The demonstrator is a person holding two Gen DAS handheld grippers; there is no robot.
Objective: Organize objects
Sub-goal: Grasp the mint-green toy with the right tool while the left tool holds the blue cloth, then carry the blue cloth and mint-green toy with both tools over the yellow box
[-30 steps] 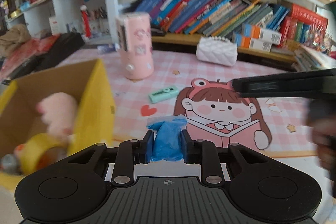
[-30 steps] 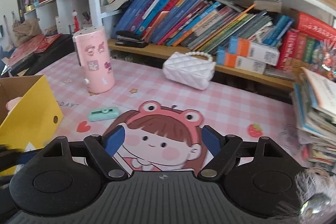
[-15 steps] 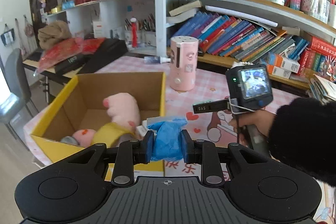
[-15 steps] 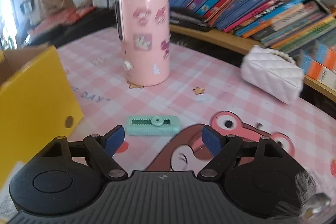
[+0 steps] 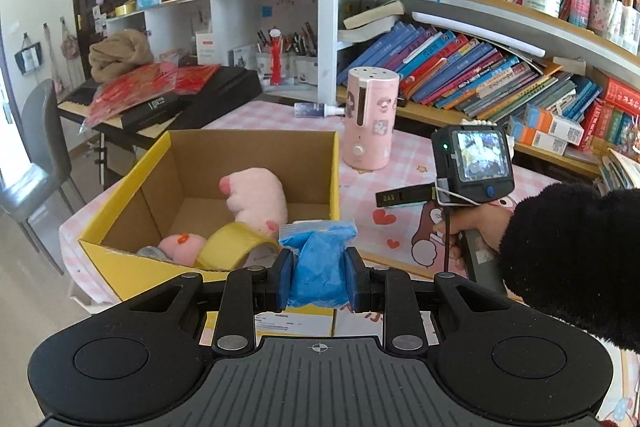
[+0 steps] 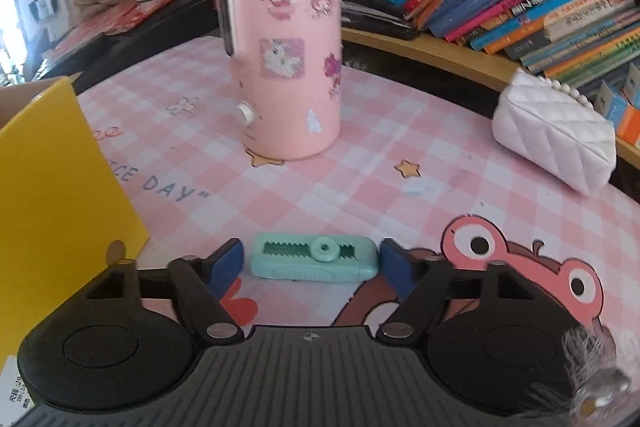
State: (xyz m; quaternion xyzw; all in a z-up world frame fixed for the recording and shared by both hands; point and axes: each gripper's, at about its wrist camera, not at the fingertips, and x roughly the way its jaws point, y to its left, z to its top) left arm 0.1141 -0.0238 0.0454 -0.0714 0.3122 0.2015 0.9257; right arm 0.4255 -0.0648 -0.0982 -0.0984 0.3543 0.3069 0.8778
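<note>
— Near the table's left edge, what is being done?
— A blue packet [image 5: 318,263] is being held clamped by the left gripper [image 5: 318,277] at the box [image 5: 256,143]; release is probably needed next.
— And mid-table?
— The right gripper [image 6: 311,263] is being closed around a green cutter [image 6: 314,257], not yet touching.

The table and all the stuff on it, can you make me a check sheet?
Surface: pink checked tablecloth with cartoon girl print.
Job's things: blue packet in left claw, above the yellow box rim; mint cutter flat on the cloth; plush pig and tape roll in the box.
Clutter: pink humidifier, white purse.
Grippers: left claw shut on the packet; right claw closing, cutter between the pads, untouched.
Cables: thin lead on right handle.
Surroundings: bookshelves, keyboard, chair.
</note>
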